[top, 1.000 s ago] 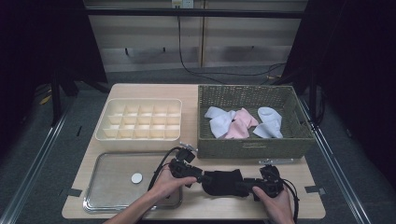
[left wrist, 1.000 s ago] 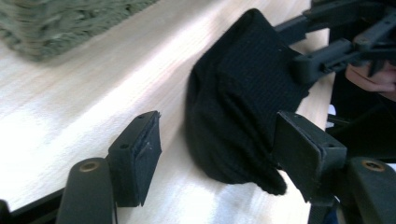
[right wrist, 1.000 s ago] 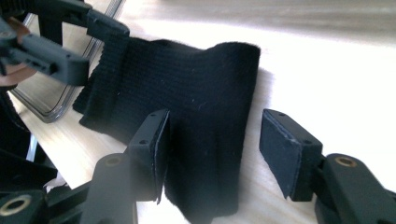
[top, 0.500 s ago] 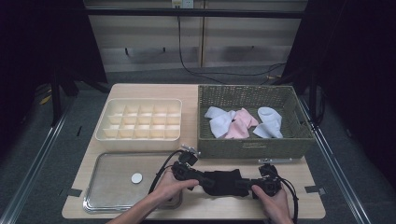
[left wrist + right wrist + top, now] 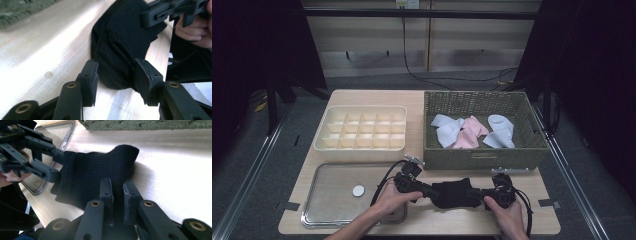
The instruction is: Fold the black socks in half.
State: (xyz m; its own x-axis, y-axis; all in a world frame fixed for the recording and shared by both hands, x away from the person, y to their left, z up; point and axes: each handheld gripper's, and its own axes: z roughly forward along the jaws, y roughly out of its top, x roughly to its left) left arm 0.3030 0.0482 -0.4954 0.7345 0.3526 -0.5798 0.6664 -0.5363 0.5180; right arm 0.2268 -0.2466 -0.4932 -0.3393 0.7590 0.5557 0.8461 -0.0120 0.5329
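- High view: light wood tabletop, dark room around it, grey floor, cables trailing down the back wall.
- Cream divided organiser back left; clear tray front left with a small white disc on it.
- Woven basket back right, holding white and pink socks.
- Black sock lies on the tabletop just in front of the basket, between both claws.
- Left claw at the sock's left end, right claw at its right end; hands behind each, cables looping off.
- Left gripper view: left claw spread wide, jaws straddling the sock's near edge, not clamped on it. Right claw's tip on the far end, top right. Basket edge top left.
- Right gripper view: right claw clenched on the sock's near edge, fabric pinched between the jaws. Left claw at the sock's far left, tray rim behind it, basket wall along the top.
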